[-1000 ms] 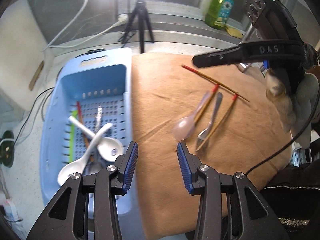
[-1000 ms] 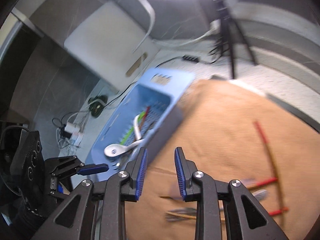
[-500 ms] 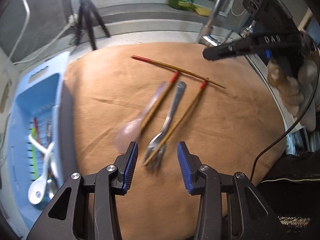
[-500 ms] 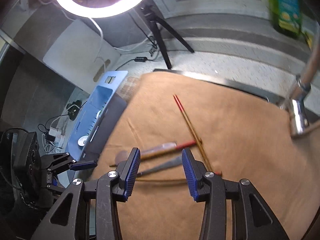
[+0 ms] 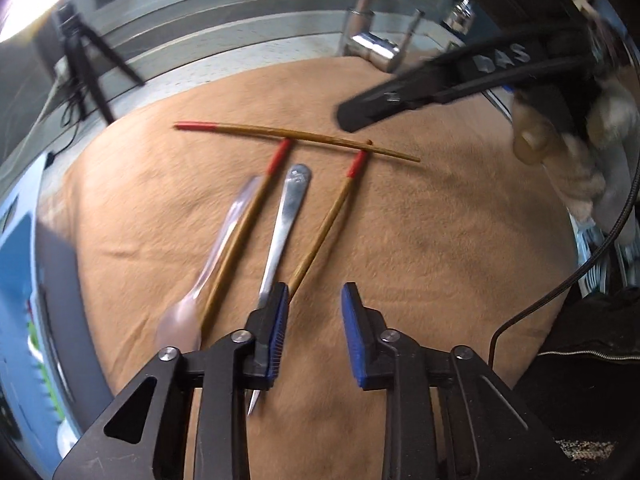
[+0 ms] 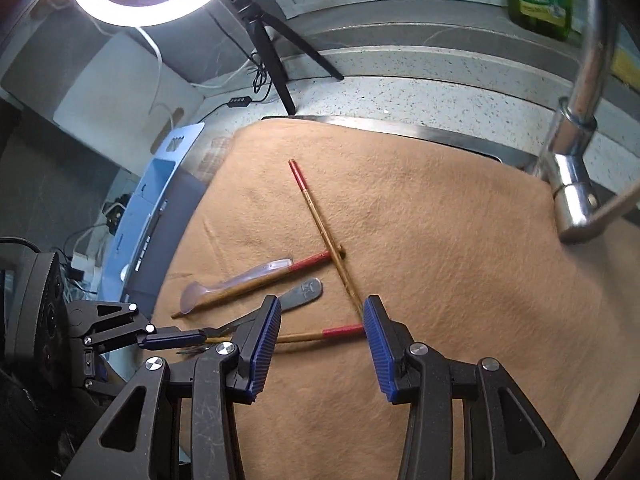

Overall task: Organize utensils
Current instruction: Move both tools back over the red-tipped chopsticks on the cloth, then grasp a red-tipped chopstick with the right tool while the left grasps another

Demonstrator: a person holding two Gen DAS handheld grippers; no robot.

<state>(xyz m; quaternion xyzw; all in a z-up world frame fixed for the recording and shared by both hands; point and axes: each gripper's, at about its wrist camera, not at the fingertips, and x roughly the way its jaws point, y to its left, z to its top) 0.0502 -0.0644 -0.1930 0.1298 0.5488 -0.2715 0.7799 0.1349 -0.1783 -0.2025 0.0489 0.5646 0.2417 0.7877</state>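
Three red-tipped chopsticks, a metal fork (image 5: pixel 286 222) and a clear plastic spoon (image 5: pixel 208 270) lie loose on the tan cloth (image 5: pixel 440 260) spread over the counter, while the blue basket (image 6: pixel 154 200) that looks meant to receive them sits off at the cloth's left edge. The left gripper (image 5: pixel 312 332) hangs low over the near ends of the fork and the nearest chopstick (image 5: pixel 326 226); its fingers have just been closing, yet a gap shows between the blue pads and they press on nothing, the fork's tines passing under the left-hand finger rather than between the two. The right gripper (image 6: pixel 322 344) has its fingers apart as well, straddling that same chopstick near its red end, with the crosswise chopstick (image 6: pixel 320 224) running down toward its right-hand finger. The step in hand seems to be a pick-up, and both grippers are crowding one stick. Best to settle one target each: the left should shift until either fork or chopstick, not both, sits squarely between its pads, then come straight down to the cloth before closing. Thin sticks tend to roll and the cloth can bunch, so close slowly and lift level. The right should stay clear of the crossing stick, or it may drag along.
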